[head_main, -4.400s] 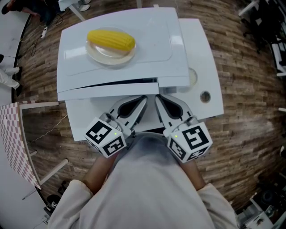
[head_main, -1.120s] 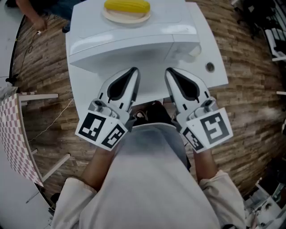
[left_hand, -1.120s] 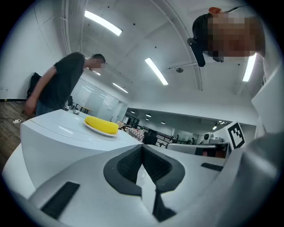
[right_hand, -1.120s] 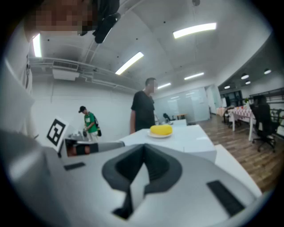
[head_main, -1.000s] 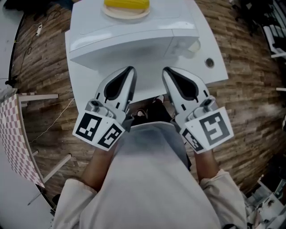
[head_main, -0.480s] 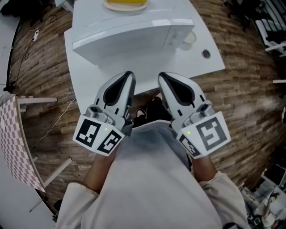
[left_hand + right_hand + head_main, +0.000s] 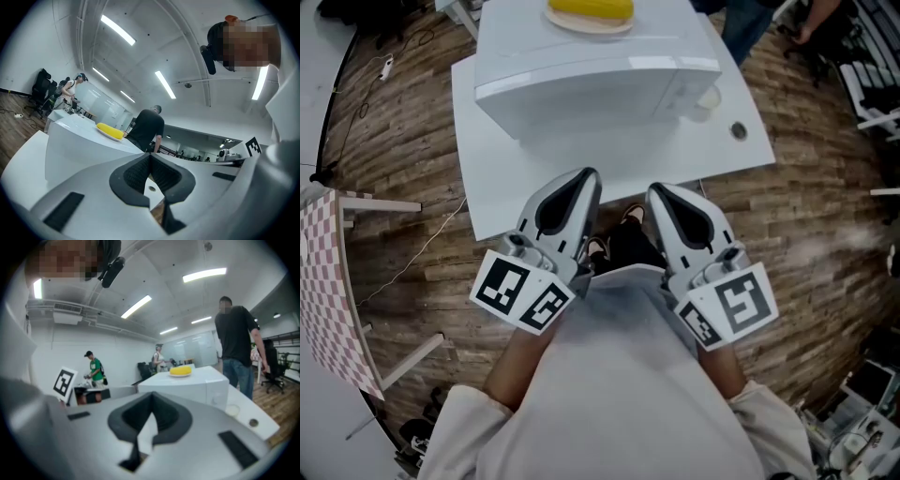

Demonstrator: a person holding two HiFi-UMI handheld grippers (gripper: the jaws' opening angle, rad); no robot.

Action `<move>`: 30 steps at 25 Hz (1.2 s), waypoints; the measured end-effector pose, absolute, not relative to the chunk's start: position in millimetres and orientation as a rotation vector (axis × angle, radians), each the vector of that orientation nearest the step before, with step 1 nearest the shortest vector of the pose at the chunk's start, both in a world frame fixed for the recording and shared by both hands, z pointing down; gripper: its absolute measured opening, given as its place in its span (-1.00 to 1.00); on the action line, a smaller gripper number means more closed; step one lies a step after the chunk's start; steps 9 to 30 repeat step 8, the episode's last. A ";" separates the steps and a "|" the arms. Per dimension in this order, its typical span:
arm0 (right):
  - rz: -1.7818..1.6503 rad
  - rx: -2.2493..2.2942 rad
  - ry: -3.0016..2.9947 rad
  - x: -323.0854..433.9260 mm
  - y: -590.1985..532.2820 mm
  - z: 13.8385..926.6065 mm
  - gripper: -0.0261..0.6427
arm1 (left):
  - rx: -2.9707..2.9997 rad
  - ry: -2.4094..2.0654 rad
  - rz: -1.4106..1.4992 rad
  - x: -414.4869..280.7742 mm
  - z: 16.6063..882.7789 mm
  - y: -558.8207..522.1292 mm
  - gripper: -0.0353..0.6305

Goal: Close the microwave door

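Observation:
The white microwave (image 7: 591,75) stands on a white table (image 7: 502,183), its door lying flush with the front and no gap showing. On top of it rests a yellow corn cob on a plate (image 7: 591,11). My left gripper (image 7: 584,180) and right gripper (image 7: 660,194) hang side by side at the table's near edge, close to my body and well short of the microwave. Both are shut with nothing between the jaws. The left gripper view shows the left gripper (image 7: 150,157) pointing at the microwave (image 7: 79,145). In the right gripper view the right gripper (image 7: 151,405) faces the microwave (image 7: 187,385) too.
A round hole (image 7: 739,131) sits in the table's right corner. A checkered board on a frame (image 7: 328,291) stands at the left on the wooden floor. A person in black (image 7: 236,343) stands behind the table on its right, with others farther back.
4.4 s ago both grippers were at the microwave front, where a dark gap showed. The gap is gone, and both grippers have drawn back to the table's near edge.

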State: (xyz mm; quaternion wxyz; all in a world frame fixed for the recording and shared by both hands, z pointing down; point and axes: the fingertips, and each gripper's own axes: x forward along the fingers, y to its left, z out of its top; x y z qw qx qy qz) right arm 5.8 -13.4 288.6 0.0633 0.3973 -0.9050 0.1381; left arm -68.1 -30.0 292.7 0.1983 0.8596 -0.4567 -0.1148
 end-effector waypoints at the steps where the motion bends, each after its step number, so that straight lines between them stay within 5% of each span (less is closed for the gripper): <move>1: 0.425 1.200 -2.733 6.7 -12.4 289.7 -0.85 | 2.402 -1.277 -0.323 -67.2 293.4 -29.5 -0.83; 30: 0.460 1.177 -2.729 5.8 -4.8 294.2 -0.85 | 2.365 -1.253 -0.322 -62.8 304.4 -25.3 -0.83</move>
